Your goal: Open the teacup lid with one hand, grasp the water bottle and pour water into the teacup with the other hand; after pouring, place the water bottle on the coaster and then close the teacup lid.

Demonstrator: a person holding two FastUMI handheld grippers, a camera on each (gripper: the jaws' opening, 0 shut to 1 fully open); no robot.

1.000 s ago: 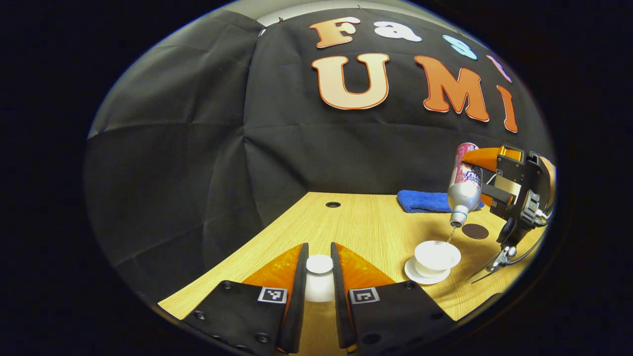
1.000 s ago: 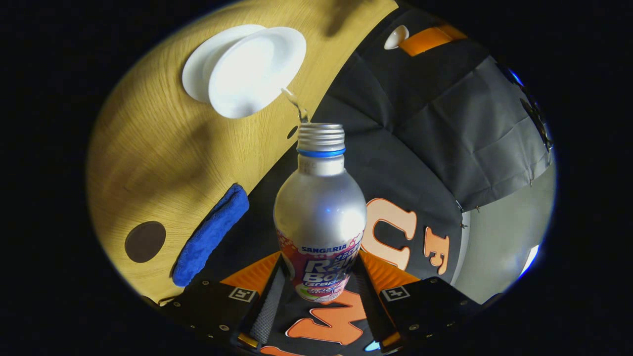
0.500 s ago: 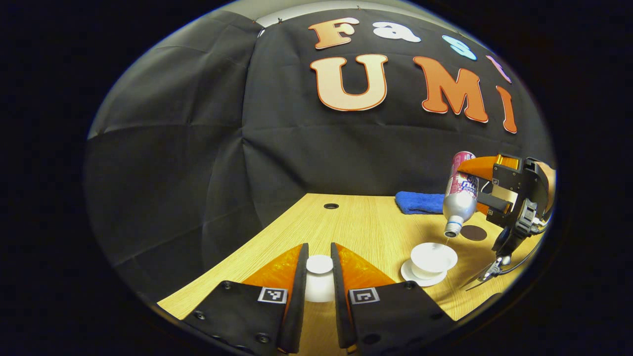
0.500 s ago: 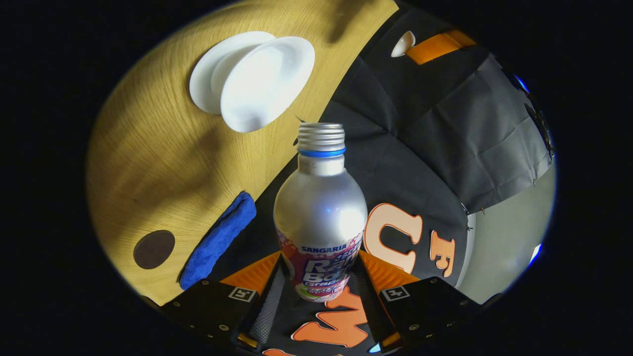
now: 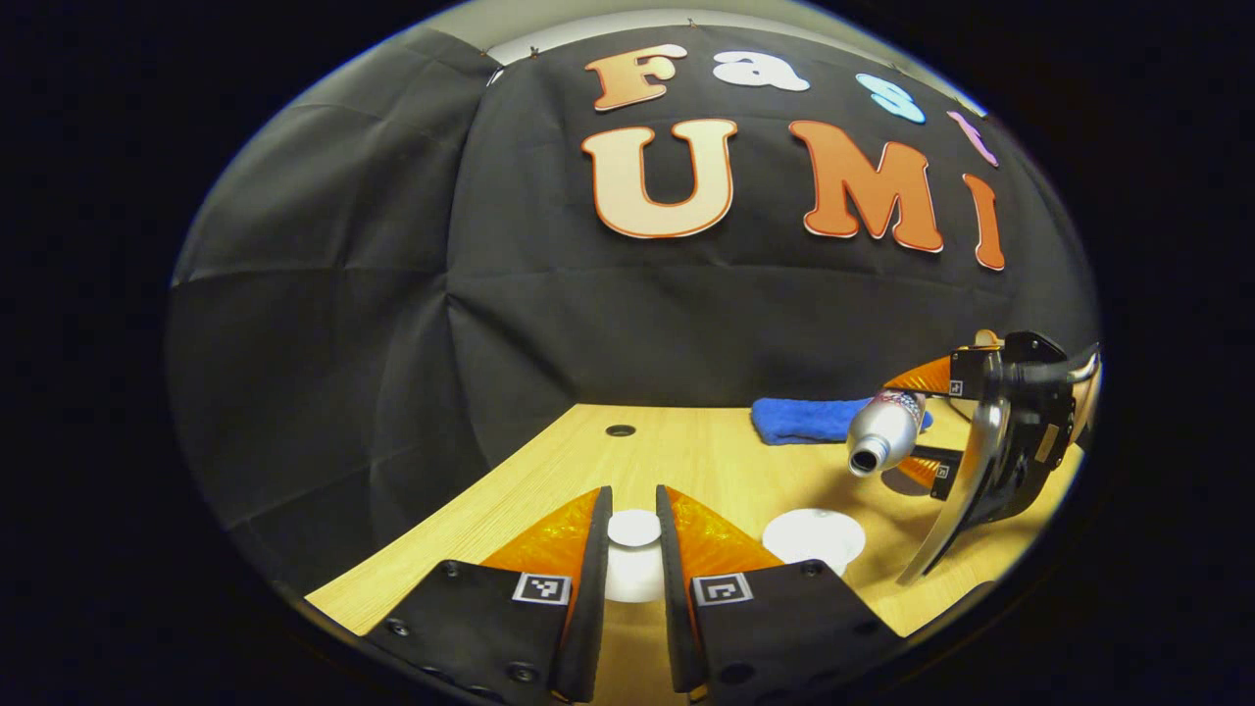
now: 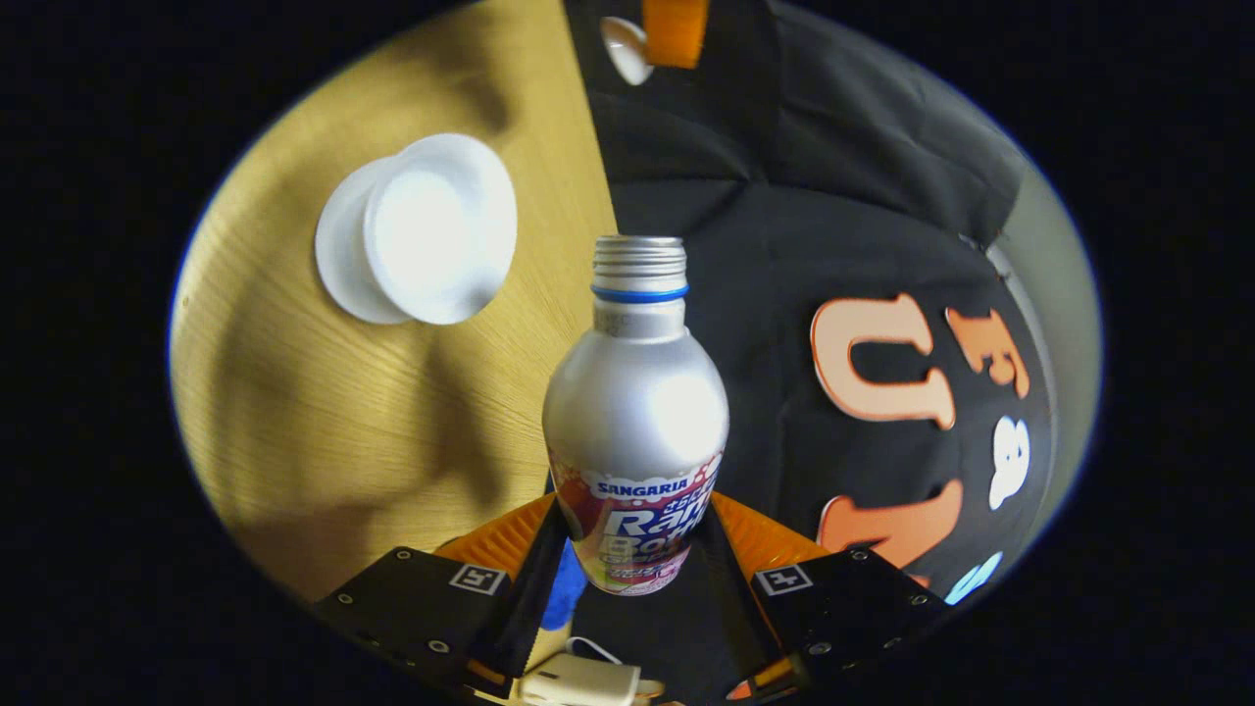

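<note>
Water bottle point(image 6: 635, 412) now tipped level in right jaws, pour stopped; left jaws clamping teacup lid point(image 5: 633, 561).

Left gripper view low along the table point(image 5: 686, 461); right gripper view tilted above; shared teacup point(image 5: 814, 537).

1 bottle point(image 6: 635, 412), 1 teacup point(image 6: 439, 228), 1 lid point(image 5: 633, 527)
</note>
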